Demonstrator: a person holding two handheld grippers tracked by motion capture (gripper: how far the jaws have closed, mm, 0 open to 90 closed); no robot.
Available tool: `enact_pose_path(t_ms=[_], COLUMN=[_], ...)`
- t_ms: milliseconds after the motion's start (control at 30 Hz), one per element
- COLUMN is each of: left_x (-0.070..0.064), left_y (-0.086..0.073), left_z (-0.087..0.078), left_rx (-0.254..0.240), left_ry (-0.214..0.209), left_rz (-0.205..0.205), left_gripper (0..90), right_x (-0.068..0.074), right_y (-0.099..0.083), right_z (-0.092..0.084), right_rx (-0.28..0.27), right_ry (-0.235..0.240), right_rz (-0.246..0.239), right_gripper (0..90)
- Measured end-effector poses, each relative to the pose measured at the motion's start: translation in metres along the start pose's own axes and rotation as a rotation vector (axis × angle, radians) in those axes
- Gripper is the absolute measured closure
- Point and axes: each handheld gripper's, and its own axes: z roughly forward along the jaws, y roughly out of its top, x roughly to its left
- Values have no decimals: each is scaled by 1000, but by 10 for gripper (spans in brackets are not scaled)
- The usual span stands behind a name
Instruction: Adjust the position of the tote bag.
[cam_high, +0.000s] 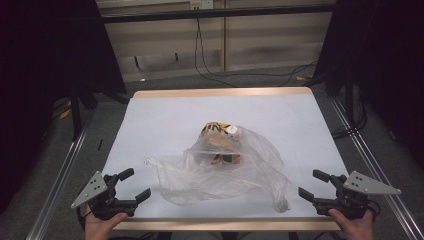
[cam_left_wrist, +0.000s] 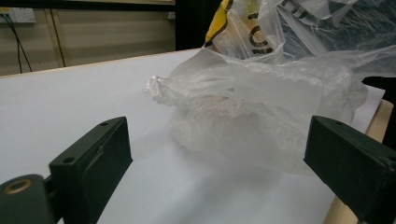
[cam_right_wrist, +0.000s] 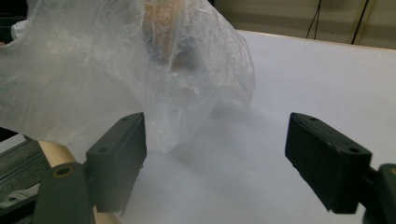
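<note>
Clear plastic bag (cam_high: 220, 172) between left hand-held gripper (cam_high: 131, 186) and right hand-held gripper (cam_high: 314, 184), both wide open, empty

The yellow-and-black package (cam_high: 218, 131) sits partly inside the clear plastic bag (cam_high: 225, 172), whose crumpled film veils its lower half, so its printed letters cannot be read whole. In the left gripper view the bag (cam_left_wrist: 261, 107) runs off the top and right edges, and the package (cam_left_wrist: 238, 32) is cut by the top edge. In the right gripper view the bag (cam_right_wrist: 93, 70) is cut off at the top and left, and the package behind it is a brown blur. In the high view both hands (cam_high: 102, 226) are cut by the bottom edge.
</note>
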Motion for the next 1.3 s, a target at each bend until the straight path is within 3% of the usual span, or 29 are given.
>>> enact_pose_path(t_ms=[233, 267, 433, 600, 733, 933, 1000, 1167, 1300], left_x=[-2, -3, -1, -3, -5, -10, -12, -13, -17], left_y=[2, 2, 5, 16, 22, 36, 45, 53, 57], left_z=[-1, 0, 3, 7, 11, 24, 33, 49, 54], left_rx=[1, -11, 12, 2, -5, 14, 10, 27, 1], left_ry=[-7, -6, -6, -19, -35, -64, -73, -100, -126], left_rz=[3, -12, 5, 29, 18, 49, 70, 66, 64], left_gripper=[103, 103, 133, 161, 175, 209, 221, 280, 290], right_x=[10, 11, 19, 29, 35, 52, 56, 64, 71], right_y=[4, 4, 6, 6, 8, 20, 23, 28, 29], right_z=[-2, -2, -1, 0, -1, -2, -2, 1, -1], right_rx=[7, 12, 27, 49, 49, 36, 36, 42, 47], right_ry=[53, 62, 129, 162, 181, 239, 251, 275, 295], right_rz=[-22, -32, -44, -66, -73, -115, -132, -148, -163], right_gripper=[271, 288, 368, 408, 399, 367, 370, 388, 405])
